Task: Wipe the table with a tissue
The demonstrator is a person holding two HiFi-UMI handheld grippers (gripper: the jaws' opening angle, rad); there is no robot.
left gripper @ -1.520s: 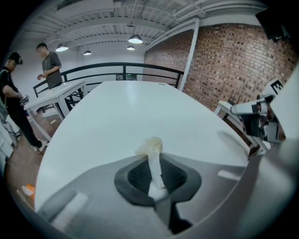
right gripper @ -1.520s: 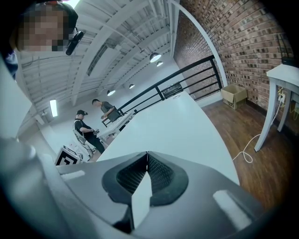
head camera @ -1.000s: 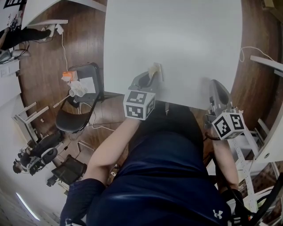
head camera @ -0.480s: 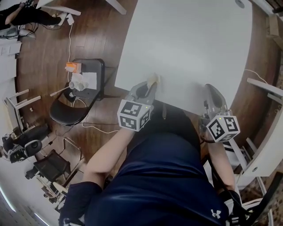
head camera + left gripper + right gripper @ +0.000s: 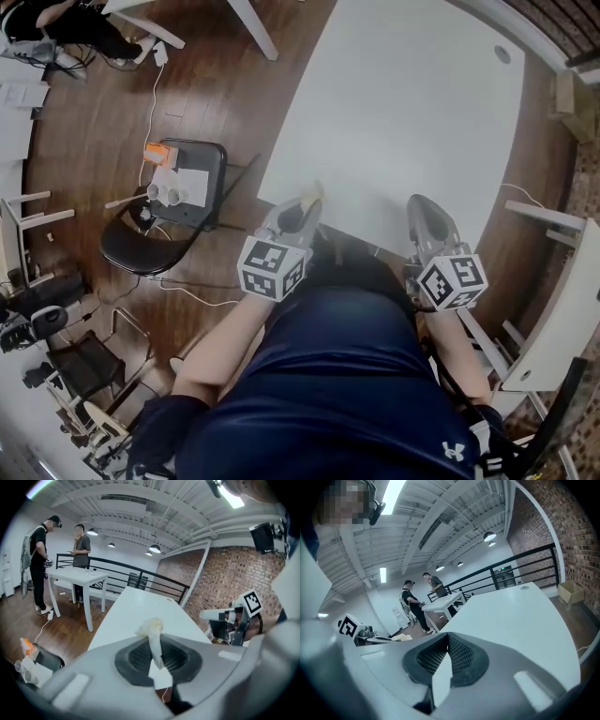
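Left gripper [image 5: 302, 210], jaws clamped, is pinching the crumpled cream paper tissue [image 5: 153, 631] upright by the near edge of the white rectangular table [image 5: 412, 112] stretching ahead; right gripper [image 5: 422, 212] is hovering closed, empty.

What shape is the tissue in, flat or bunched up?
Bunched up: the tissue is squeezed into a thin strip between the shut jaws of the left hand-held gripper, a crumpled wad poking past them.
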